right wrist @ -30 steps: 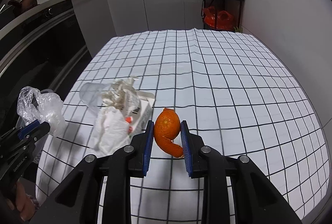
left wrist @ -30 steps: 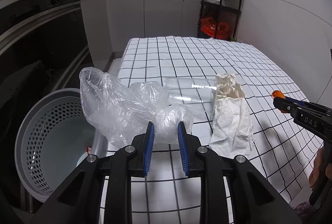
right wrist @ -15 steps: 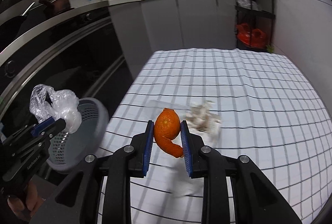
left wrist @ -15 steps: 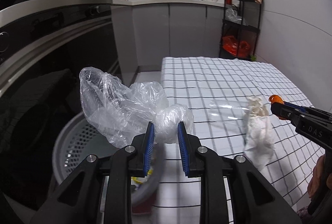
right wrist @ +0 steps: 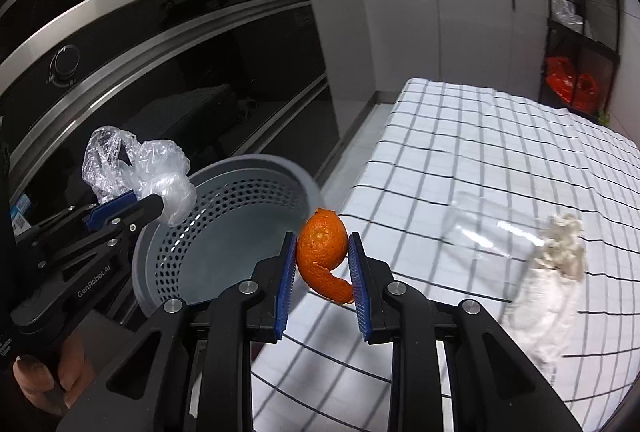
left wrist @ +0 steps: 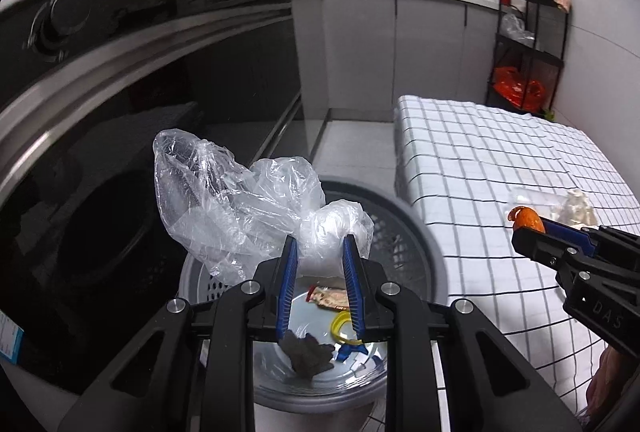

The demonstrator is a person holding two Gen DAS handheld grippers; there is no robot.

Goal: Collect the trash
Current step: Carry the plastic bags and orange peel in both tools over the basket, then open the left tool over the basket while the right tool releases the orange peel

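Trash is being carried in both hands at once. A crumpled clear plastic bag (left wrist: pixel 240 208) is pinched by its knotted end in the left hand-held gripper (left wrist: pixel 320 284), jaws narrow and pressed onto the film, and it is held right above the grey perforated bin (left wrist: pixel 424 252), where a wrapper, a yellow ring and a dark scrap can be seen on the bottom. An orange peel (right wrist: pixel 322 256) is clamped in the right hand-held gripper (right wrist: pixel 322 284), jaws narrow on it too, and it is placed at the bin's rim on the desk side, above the edge of the checked desk (right wrist: pixel 460 152) rather than over the opening.

A few risks are judged from here. The bag is light and billows well out to the left of the jaws, so if it is let go now it may be caught on the rim or drift outside. The peel hangs by its curl, and if it is released before the bin's opening is reached, a drop onto the floor or the cloth is likely. The two hand-held grippers are close together, so a knock between them is possible. A clear cup (right wrist: pixel 480 228) and a crumpled paper wad (right wrist: pixel 560 260) are left on the desk.
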